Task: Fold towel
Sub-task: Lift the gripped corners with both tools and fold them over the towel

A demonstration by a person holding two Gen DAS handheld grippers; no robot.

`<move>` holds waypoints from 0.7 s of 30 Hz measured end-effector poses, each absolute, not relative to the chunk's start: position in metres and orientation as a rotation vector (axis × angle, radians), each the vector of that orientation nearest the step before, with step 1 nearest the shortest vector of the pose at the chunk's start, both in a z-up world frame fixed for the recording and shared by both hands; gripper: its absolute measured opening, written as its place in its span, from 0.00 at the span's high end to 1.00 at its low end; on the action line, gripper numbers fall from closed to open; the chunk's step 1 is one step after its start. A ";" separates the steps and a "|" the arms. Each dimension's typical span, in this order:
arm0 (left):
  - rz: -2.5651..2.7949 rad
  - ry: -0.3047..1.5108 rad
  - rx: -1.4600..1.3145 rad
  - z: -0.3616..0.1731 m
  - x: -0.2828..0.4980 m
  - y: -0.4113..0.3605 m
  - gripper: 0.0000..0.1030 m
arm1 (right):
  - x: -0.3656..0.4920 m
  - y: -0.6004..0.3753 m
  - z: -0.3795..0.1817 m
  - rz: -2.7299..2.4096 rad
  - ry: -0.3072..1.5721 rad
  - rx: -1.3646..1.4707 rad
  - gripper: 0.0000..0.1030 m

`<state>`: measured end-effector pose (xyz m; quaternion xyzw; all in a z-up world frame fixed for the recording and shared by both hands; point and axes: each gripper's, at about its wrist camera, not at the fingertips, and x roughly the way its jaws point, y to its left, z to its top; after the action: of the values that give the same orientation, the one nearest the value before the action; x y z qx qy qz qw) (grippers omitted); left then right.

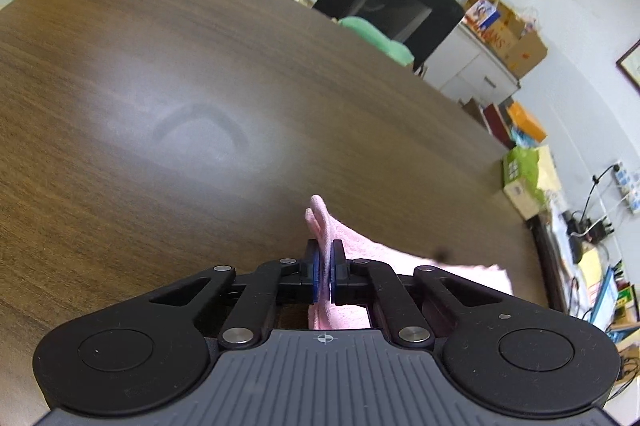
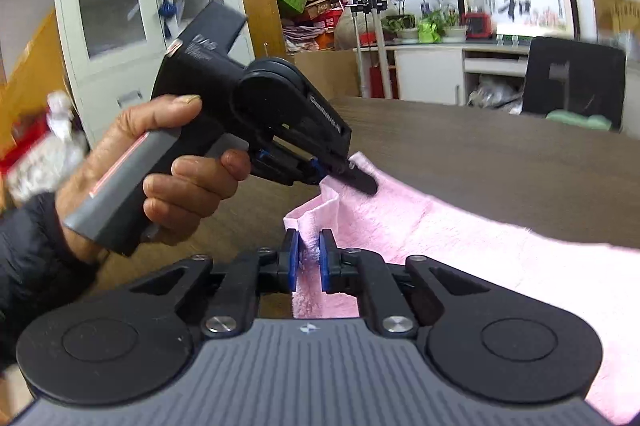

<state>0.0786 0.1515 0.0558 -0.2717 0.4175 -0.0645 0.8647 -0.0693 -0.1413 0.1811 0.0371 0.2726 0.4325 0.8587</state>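
On the left wrist view, my left hand-held gripper (image 1: 325, 272) is clamped on a pink towel (image 1: 352, 250) corner above the wooden surface (image 1: 200, 105). On the right wrist view, my right hand-held gripper (image 2: 308, 262) pinches the towel's edge, cloth trailing right across the surface.

Pink towel (image 2: 460, 238), brown woodgrain table (image 1: 200, 85)

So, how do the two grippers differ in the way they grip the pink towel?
The left gripper has its fingers pressed tight on a thin edge of the pink towel, with doubled cloth poking beyond. The right gripper shows a wider gap, filled by a bunched fold. Both are shut on the same towel.
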 end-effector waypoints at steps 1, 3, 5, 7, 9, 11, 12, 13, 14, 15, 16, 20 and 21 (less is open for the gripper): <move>-0.144 0.870 -0.566 0.061 0.080 0.147 0.96 | -0.068 -0.146 0.182 0.905 0.571 0.095 0.89; -0.159 0.862 -0.556 0.070 0.084 0.138 0.96 | -0.066 -0.155 0.185 0.900 0.567 0.130 0.89; -0.173 0.856 -0.539 0.079 0.088 0.125 0.96 | -0.063 -0.180 0.184 0.870 0.553 0.176 0.89; -0.202 0.856 -0.513 0.087 0.095 0.101 0.96 | -0.061 -0.202 0.185 0.840 0.541 0.217 0.89; -0.227 0.859 -0.490 0.093 0.100 0.081 0.96 | -0.060 -0.217 0.183 0.812 0.545 0.238 0.89; -0.252 0.868 -0.460 0.096 0.106 0.055 0.96 | -0.060 -0.227 0.179 0.787 0.557 0.248 0.89; -0.266 0.874 -0.441 0.097 0.110 0.039 0.96 | -0.060 -0.232 0.177 0.775 0.563 0.253 0.89; -0.273 0.878 -0.431 0.097 0.112 0.029 0.96 | -0.060 -0.237 0.175 0.763 0.569 0.258 0.89; -0.292 0.887 -0.408 0.097 0.116 0.010 0.96 | -0.060 -0.242 0.173 0.750 0.574 0.263 0.89; -0.310 0.895 -0.386 0.097 0.120 -0.008 0.96 | -0.060 -0.247 0.171 0.738 0.580 0.267 0.88; -0.315 0.899 -0.377 0.095 0.121 -0.016 0.96 | -0.060 -0.251 0.169 0.726 0.586 0.272 0.87; -0.361 0.940 -0.296 0.083 0.130 -0.078 0.96 | -0.061 -0.271 0.161 0.676 0.608 0.291 0.85; -0.370 0.947 -0.284 0.079 0.131 -0.087 0.96 | -0.061 -0.276 0.159 0.664 0.614 0.296 0.85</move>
<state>0.1312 -0.0875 0.0789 -0.1353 0.4519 -0.1763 0.8639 -0.0608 -0.2760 0.1586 0.1425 0.2955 0.3194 0.8890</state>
